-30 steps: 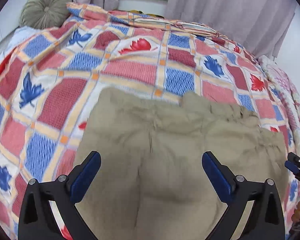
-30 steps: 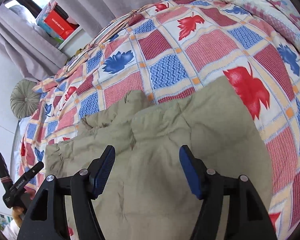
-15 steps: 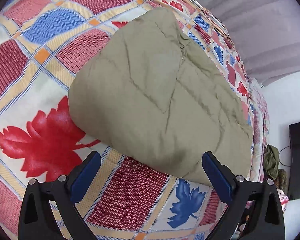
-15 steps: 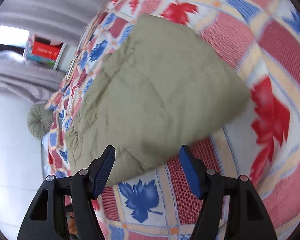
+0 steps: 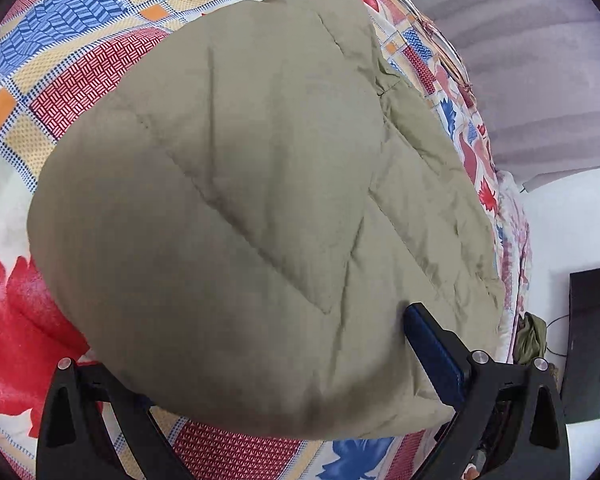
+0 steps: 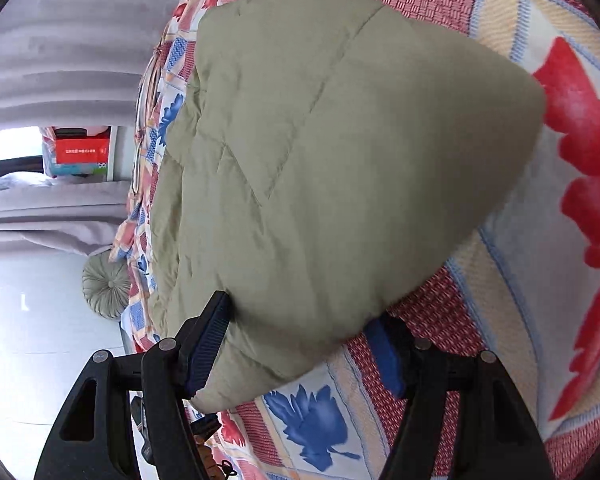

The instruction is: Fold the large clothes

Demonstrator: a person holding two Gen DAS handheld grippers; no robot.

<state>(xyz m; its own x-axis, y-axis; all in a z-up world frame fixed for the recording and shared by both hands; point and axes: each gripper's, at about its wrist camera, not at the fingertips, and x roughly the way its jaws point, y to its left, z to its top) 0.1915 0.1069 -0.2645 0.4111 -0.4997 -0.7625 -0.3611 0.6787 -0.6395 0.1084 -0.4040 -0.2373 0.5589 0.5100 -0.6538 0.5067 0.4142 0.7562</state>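
**user_a:** ok so where's the garment sitting right now?

**user_b:** The olive quilted jacket is lying folded in a puffy bundle on the bed, on top of the patchwork bedspread with the red and blue leaf print. It's filling most of both wrist views.

**user_a:** and the grippers?

**user_b:** The left gripper is sitting right at the near edge of the bundle. Its jaws are standing wide apart, with the padded fabric bulging between them and spilling over the left finger so that pad is hiding from view. The blue pad on the right finger is touching the jacket's side. The right gripper is doing much the same at the other corner: jaws spread, the jacket's corner sitting between them, left pad pressing against the fabric, right pad partly tucked under the edge.

**user_a:** anything else around?

**user_b:** Grey curtains are hanging behind the bed, a round green cushion is sitting at the far end, and there's a red box on a shelf.
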